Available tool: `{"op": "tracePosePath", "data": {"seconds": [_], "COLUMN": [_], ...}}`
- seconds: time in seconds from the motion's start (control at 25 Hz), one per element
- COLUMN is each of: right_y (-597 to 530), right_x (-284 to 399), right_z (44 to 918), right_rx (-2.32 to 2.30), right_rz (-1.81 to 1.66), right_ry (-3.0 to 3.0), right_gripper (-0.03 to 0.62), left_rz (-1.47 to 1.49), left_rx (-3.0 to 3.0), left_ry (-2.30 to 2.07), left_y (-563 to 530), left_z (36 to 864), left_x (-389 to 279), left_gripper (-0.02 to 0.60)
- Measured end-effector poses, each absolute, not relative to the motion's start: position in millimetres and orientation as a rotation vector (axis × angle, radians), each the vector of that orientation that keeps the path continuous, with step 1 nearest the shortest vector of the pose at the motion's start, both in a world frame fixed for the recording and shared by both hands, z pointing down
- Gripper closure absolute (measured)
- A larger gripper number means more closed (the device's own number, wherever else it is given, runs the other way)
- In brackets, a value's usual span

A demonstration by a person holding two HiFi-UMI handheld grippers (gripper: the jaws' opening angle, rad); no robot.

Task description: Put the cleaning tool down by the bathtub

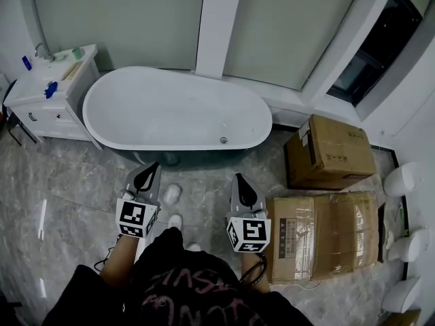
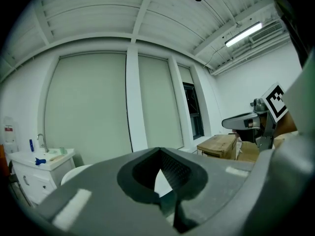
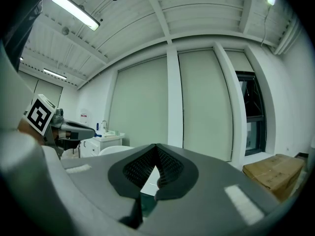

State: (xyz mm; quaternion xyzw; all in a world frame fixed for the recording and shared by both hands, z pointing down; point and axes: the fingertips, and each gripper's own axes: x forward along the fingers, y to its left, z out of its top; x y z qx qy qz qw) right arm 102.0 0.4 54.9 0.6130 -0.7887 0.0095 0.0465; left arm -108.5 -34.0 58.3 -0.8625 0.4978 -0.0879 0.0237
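Note:
The white oval bathtub (image 1: 177, 111) stands against the far wall, empty. My left gripper (image 1: 151, 168) and right gripper (image 1: 238, 179) hover side by side over the marble floor just in front of it. Both are shut with nothing between the jaws. In the left gripper view my left gripper (image 2: 160, 152) points at the wall, with the tub rim (image 2: 74, 173) low on the left. In the right gripper view my right gripper (image 3: 156, 147) points the same way. I cannot pick out a cleaning tool in any view.
A white vanity (image 1: 51, 90) with a sink stands left of the tub. Two cardboard boxes (image 1: 329, 151) (image 1: 323, 236) lie on the floor at right, with white fixtures (image 1: 402, 179) beyond them. Small white items (image 1: 172, 194) lie on the floor between the grippers.

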Motion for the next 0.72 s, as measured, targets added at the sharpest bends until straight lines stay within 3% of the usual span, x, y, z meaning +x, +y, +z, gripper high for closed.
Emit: {"op": "tracePosePath", "data": {"seconds": [0.72], "right_y": [12], "right_x": [88], "right_z": [59], "right_rx": [1.863], "right_rz": [0.013], "right_ry": [-2.418], "right_gripper": [0.583], "left_rz": [-0.238], "left_rx": [-2.656], "left_ry": [1.545], "left_y": [-19], "left_z": [54], "left_x": [-118], "left_gripper": [0.581]}}
